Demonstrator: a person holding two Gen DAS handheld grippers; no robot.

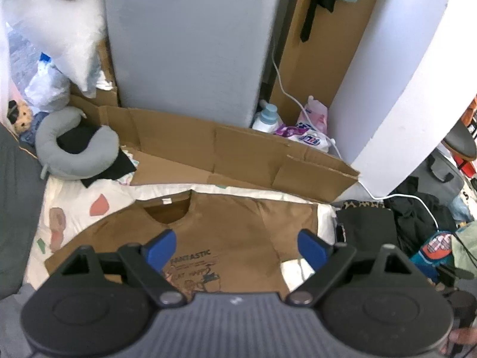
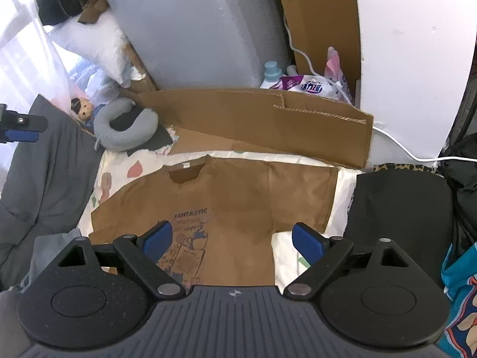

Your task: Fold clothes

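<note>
We hold the left gripper (image 1: 237,247) and right gripper (image 2: 234,238) released, jaws spread above the brown T-shirt (image 2: 238,197) lying flat on the white sheet (image 2: 286,250), collar at 11 o'clock

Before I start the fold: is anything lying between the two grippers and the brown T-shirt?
Nothing visible does. Left gripper and right gripper are open above the flat brown T-shirt, which is bare on top.
</note>
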